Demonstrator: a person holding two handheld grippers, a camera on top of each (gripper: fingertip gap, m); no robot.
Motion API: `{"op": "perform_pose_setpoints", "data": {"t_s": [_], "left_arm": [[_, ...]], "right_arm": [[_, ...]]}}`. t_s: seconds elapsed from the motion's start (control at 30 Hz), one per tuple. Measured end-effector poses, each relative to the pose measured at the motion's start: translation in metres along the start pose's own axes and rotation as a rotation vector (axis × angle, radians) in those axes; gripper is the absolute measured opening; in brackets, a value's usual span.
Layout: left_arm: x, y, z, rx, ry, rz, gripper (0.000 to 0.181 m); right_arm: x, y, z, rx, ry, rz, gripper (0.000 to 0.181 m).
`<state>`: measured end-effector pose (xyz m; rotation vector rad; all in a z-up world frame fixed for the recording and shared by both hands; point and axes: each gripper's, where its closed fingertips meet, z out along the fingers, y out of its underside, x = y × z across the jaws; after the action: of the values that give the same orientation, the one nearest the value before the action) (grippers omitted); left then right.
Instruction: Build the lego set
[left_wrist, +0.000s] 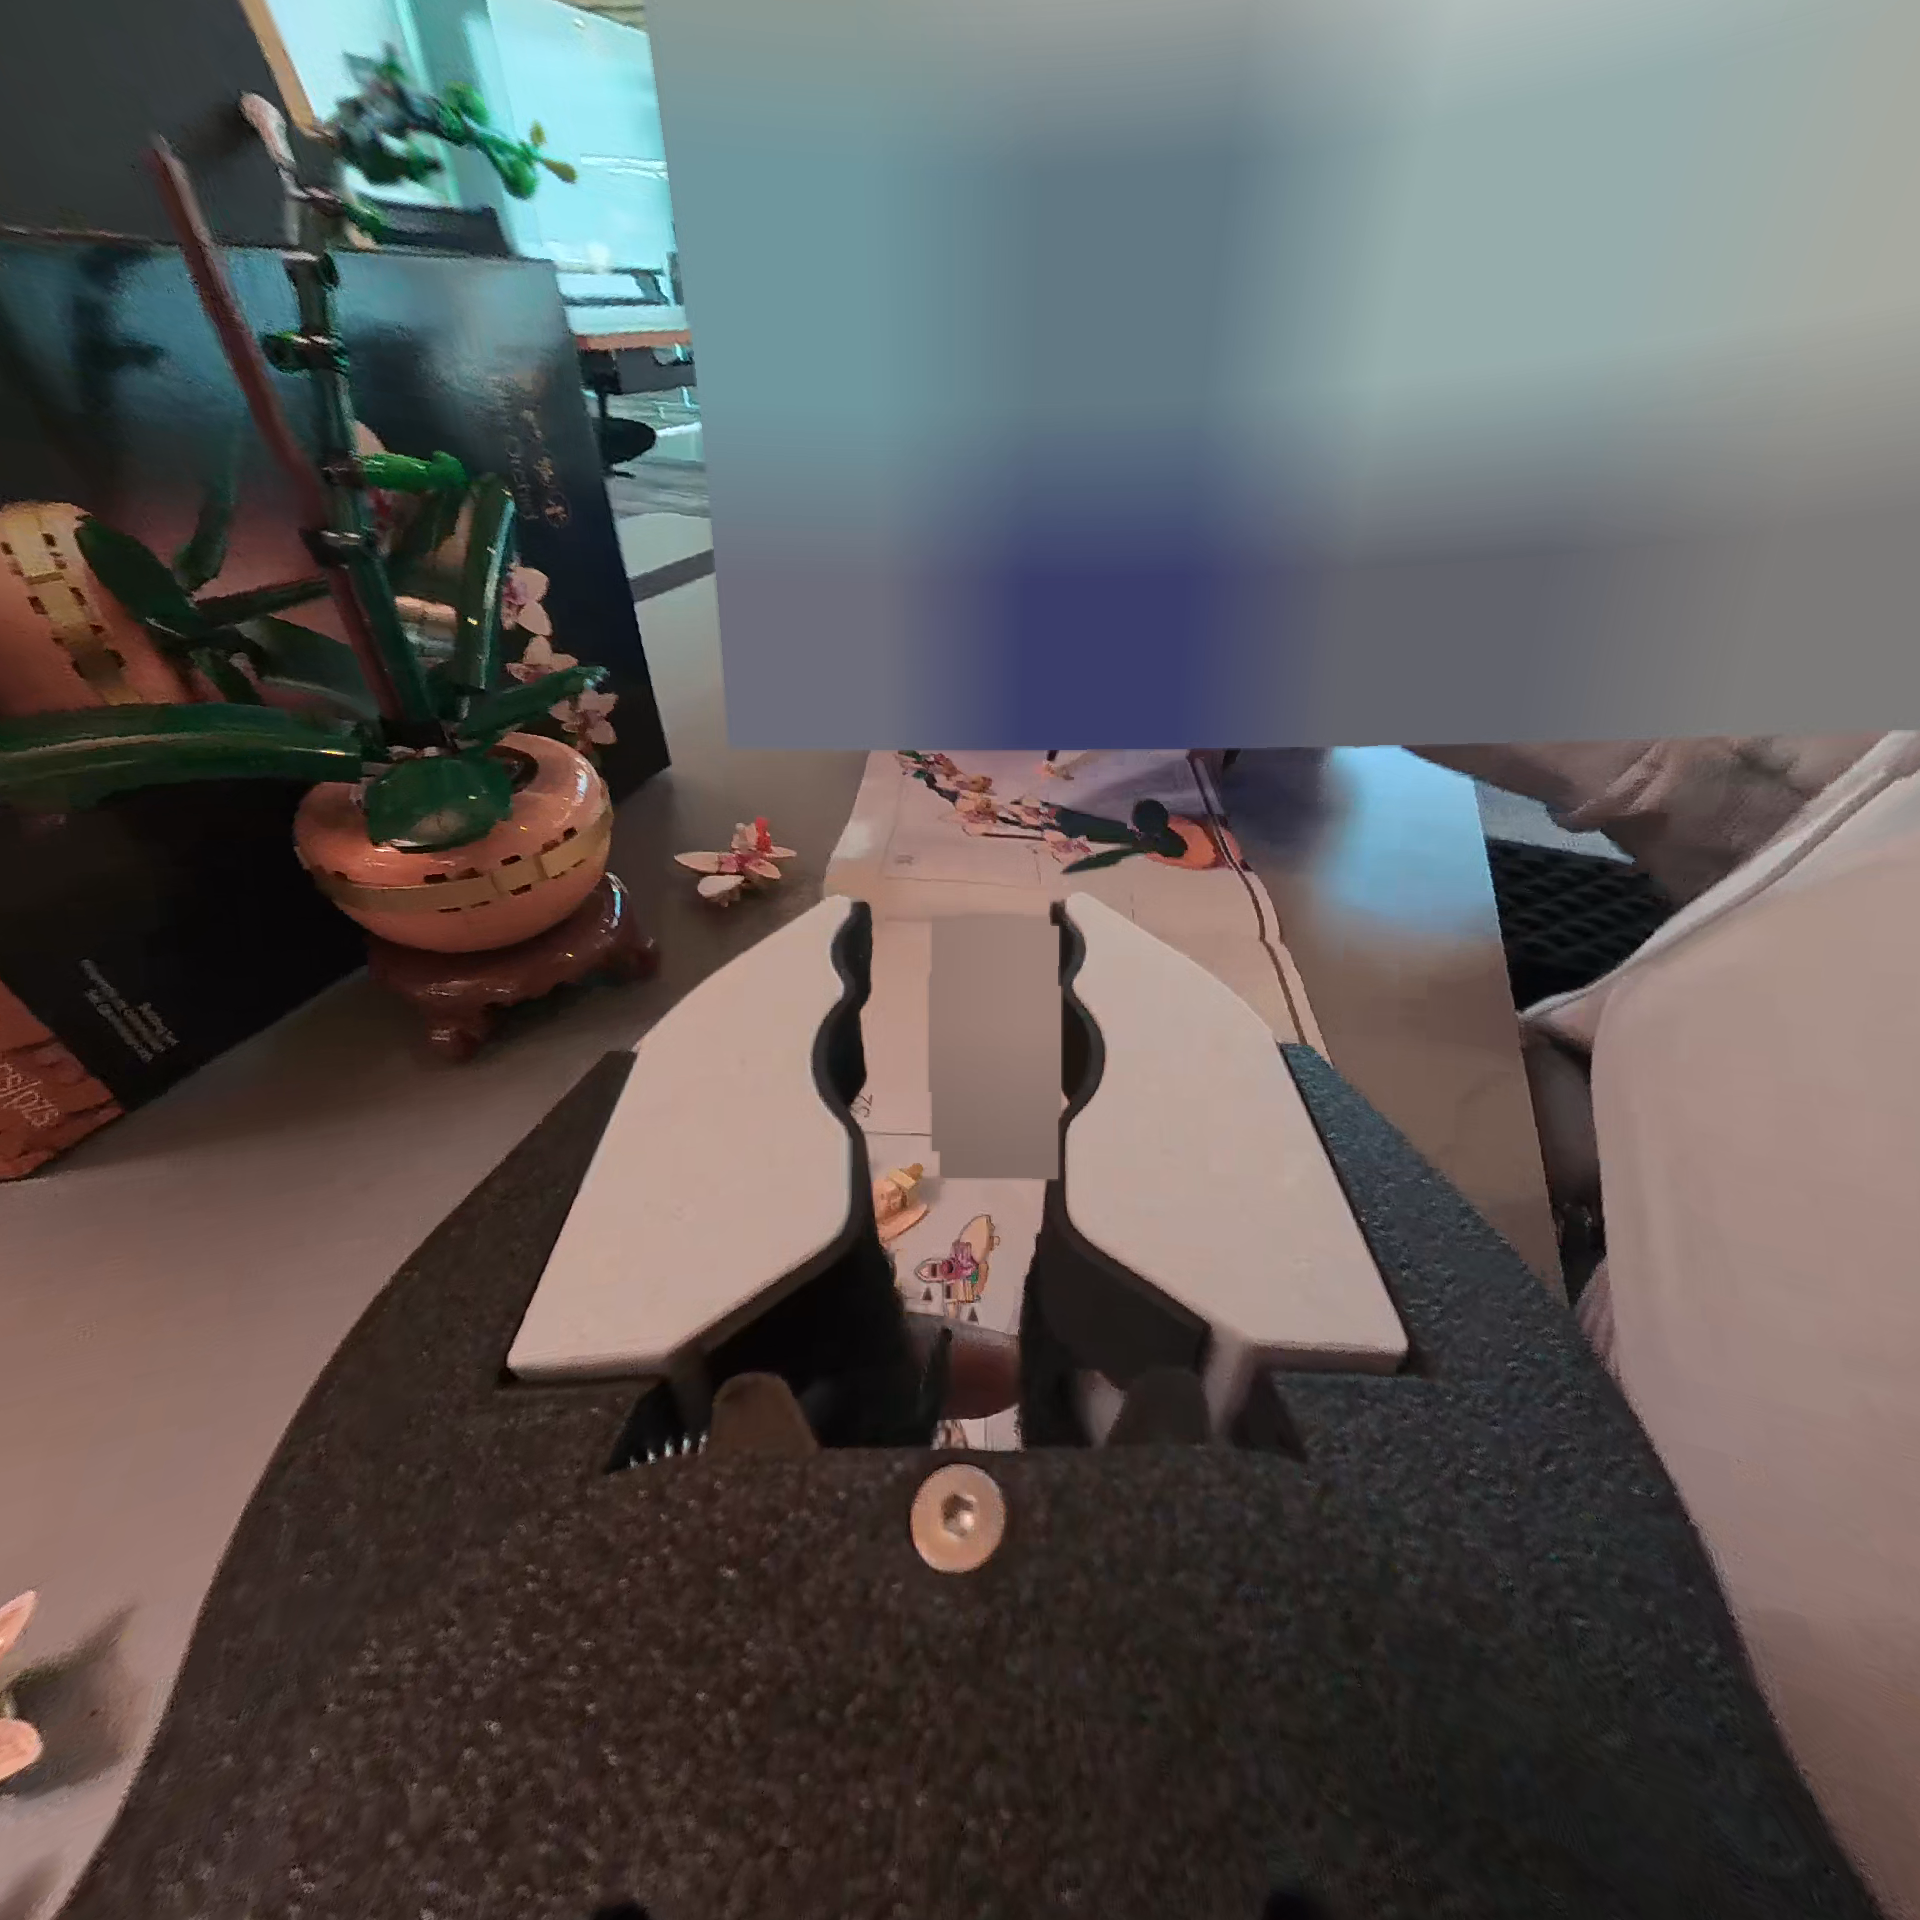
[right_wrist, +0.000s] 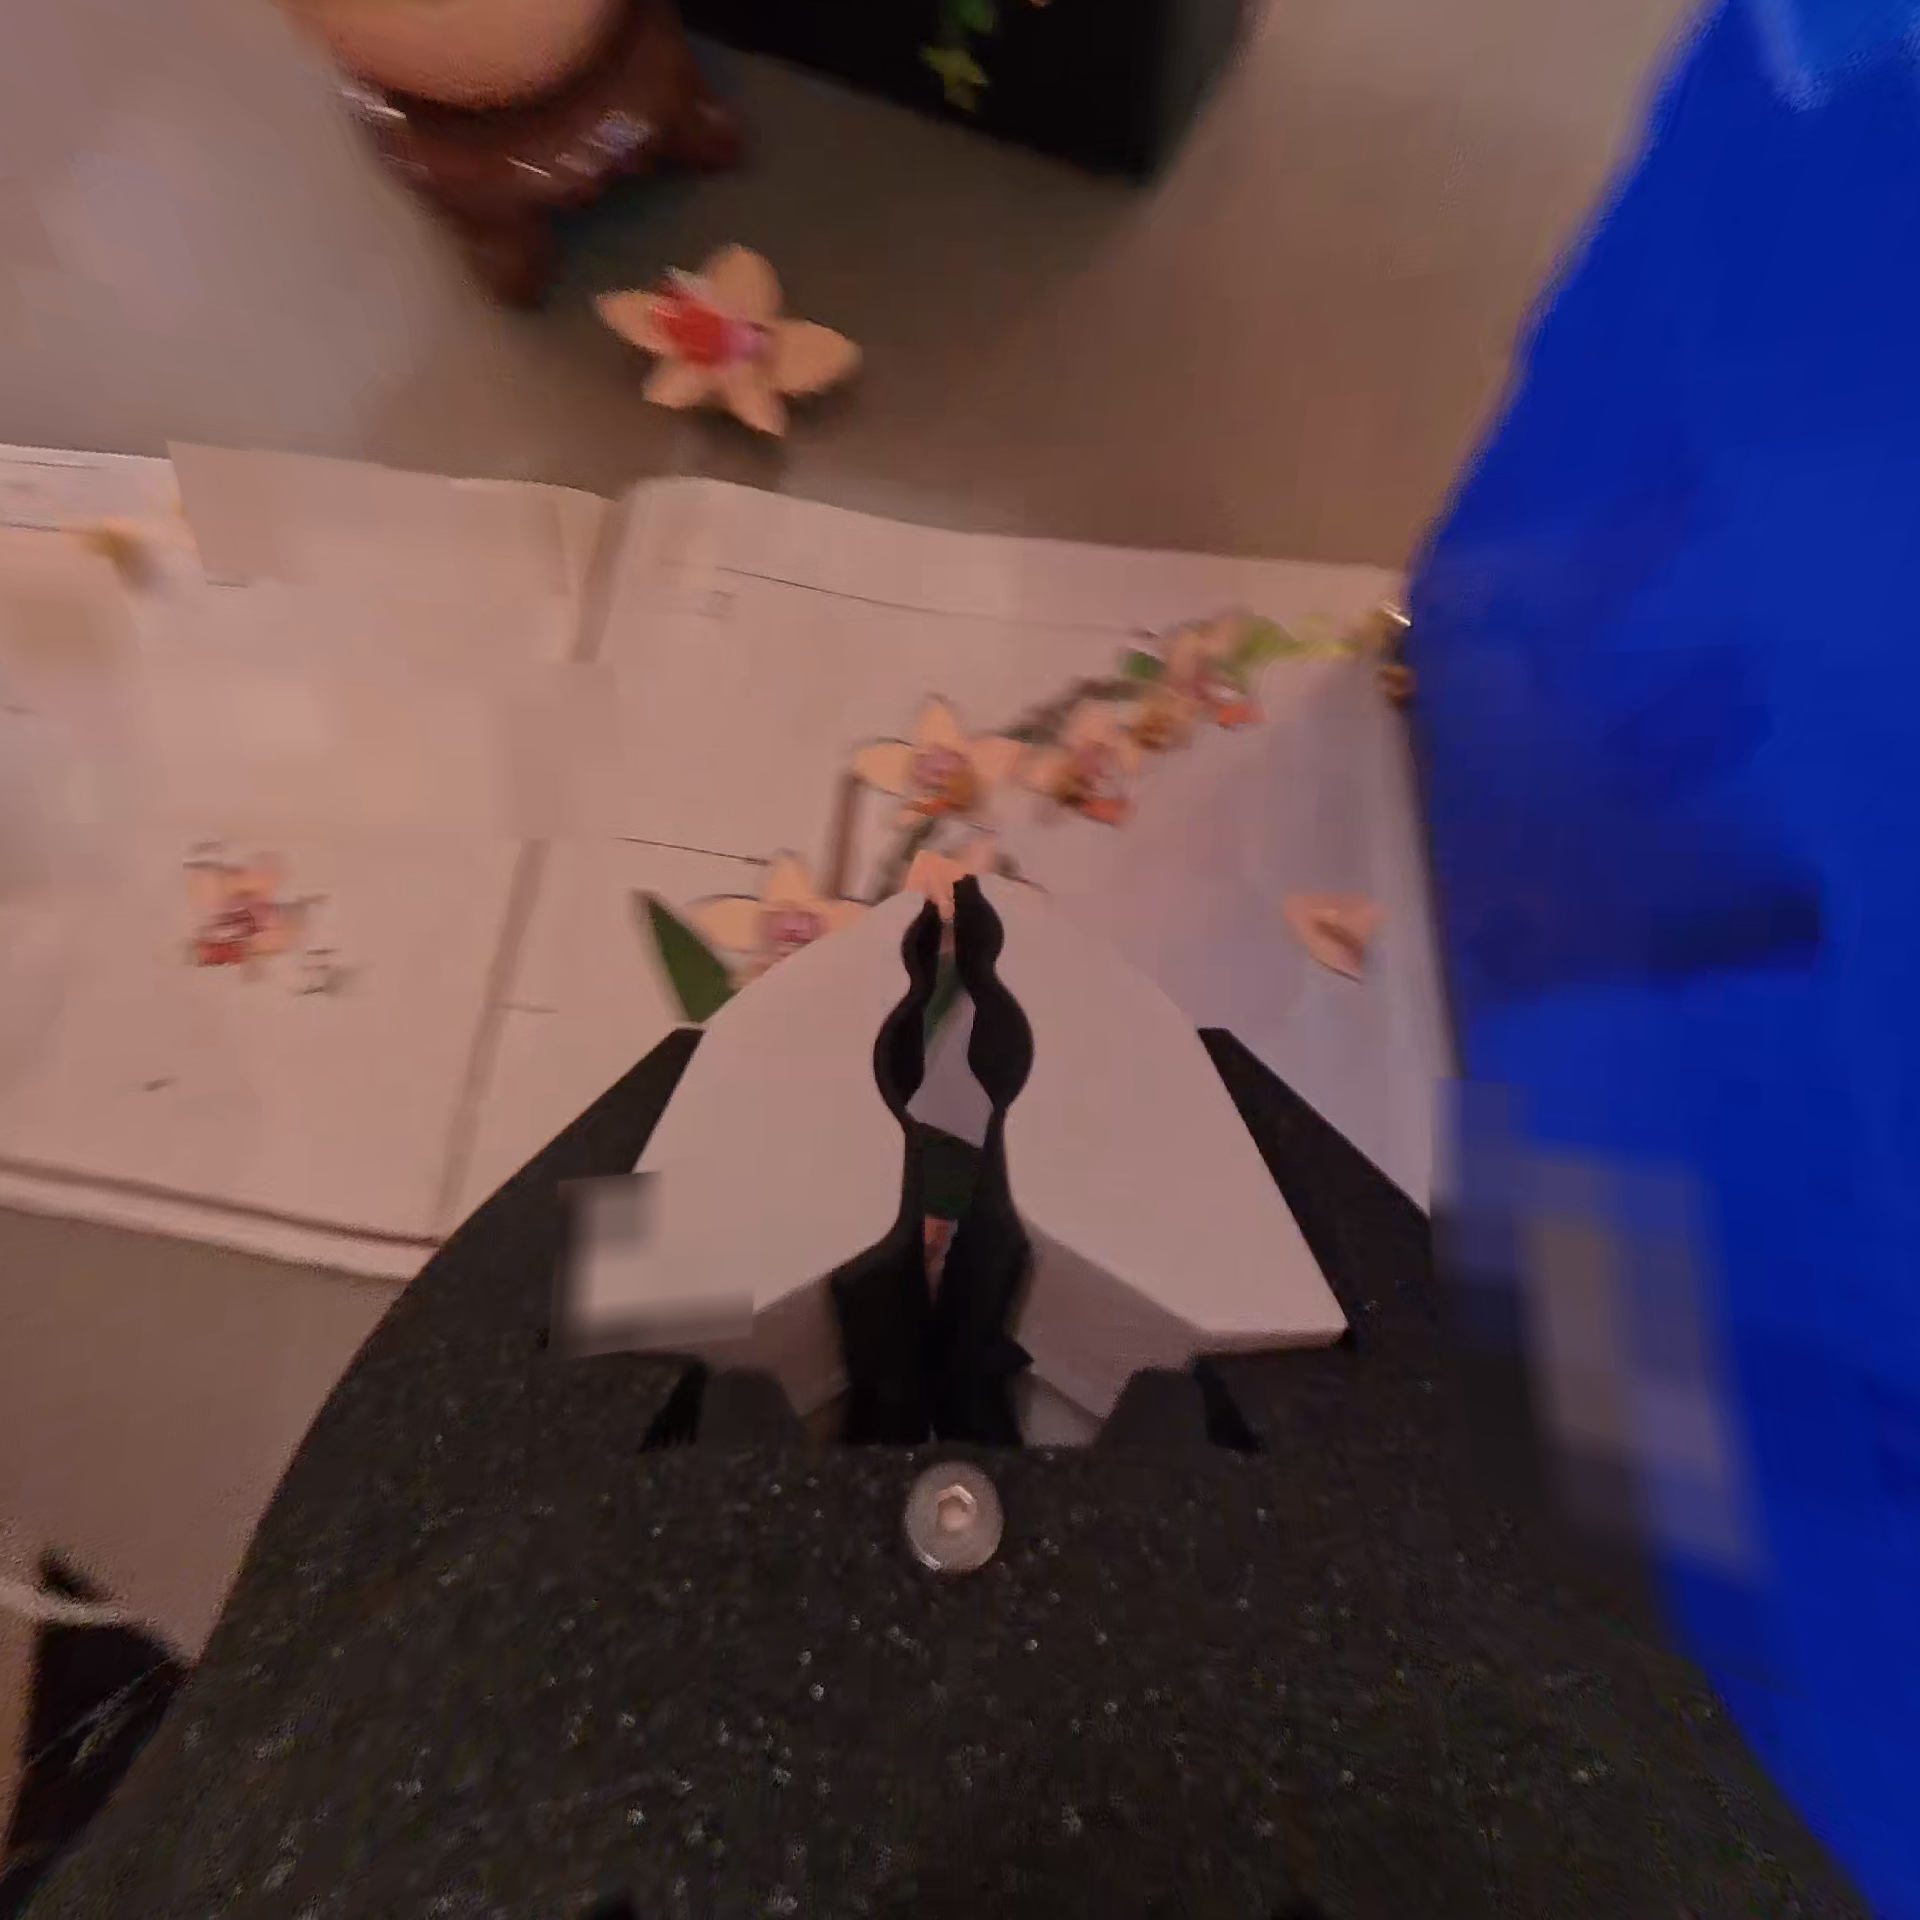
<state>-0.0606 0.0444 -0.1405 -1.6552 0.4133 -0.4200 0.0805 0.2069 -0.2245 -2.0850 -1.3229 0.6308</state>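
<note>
The orchid model (left_wrist: 416, 665) stands at the left in a pink pot (left_wrist: 457, 862) on a brown stand. My left gripper (left_wrist: 958, 920) is open and empty, hovering over the open instruction booklet (left_wrist: 1143, 935). A small cream piece (left_wrist: 899, 1195) lies on the page between its fingers. A loose cream and pink flower (left_wrist: 738, 860) lies on the table beside the pot, and shows in the right wrist view (right_wrist: 727, 338). My right gripper (right_wrist: 954, 896) is shut over the booklet (right_wrist: 364, 935), with a small cream petal piece (right_wrist: 938, 876) pinched at its tips. The view is blurred.
The dark set box (left_wrist: 156, 935) stands behind the pot. A loose pale petal (right_wrist: 1335, 930) lies on the booklet's right page. A blue sleeve (right_wrist: 1683, 831) fills the right of the right wrist view. A person in light clothing (left_wrist: 1745, 1247) is at the table's right edge.
</note>
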Motion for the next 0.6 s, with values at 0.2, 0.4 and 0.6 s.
{"op": "perform_pose_setpoints", "data": {"t_s": [0.2,0.4,0.6], "left_arm": [[0.020,0.022,0.012,-0.135,0.071,0.123,0.028],[0.052,0.049,0.030,-0.297,0.191,0.212,0.022],[0.090,0.100,0.038,-0.601,0.347,0.336,0.002]], "right_arm": [[-0.131,-0.021,0.007,0.107,-0.393,-0.143,0.003],[-0.150,-0.003,0.030,-0.005,-0.355,-0.267,0.035],[-0.045,-0.017,0.001,0.107,-0.052,-0.105,0.025]]}}
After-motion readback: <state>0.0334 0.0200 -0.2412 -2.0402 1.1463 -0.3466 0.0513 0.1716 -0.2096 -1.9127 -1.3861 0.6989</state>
